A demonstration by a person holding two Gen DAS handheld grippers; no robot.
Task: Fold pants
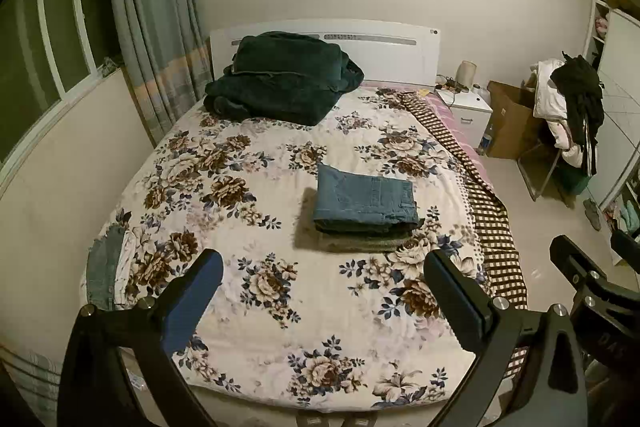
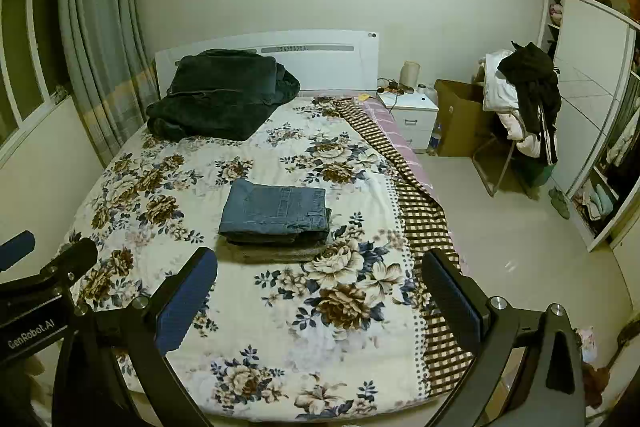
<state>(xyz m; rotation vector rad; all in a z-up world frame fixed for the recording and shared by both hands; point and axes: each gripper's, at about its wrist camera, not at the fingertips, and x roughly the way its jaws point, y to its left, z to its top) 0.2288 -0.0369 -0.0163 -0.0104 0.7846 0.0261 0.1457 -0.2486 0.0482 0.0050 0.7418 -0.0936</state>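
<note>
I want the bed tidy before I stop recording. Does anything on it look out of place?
The folded jeans sit squarely on another folded garment. One oddity: a loose denim piece hangs over the bed's left edge. The dark green blanket by the headboard is loosely heaped.

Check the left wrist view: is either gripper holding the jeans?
No. The folded jeans lie alone on the bed, with the left gripper open and clear of them.
</note>
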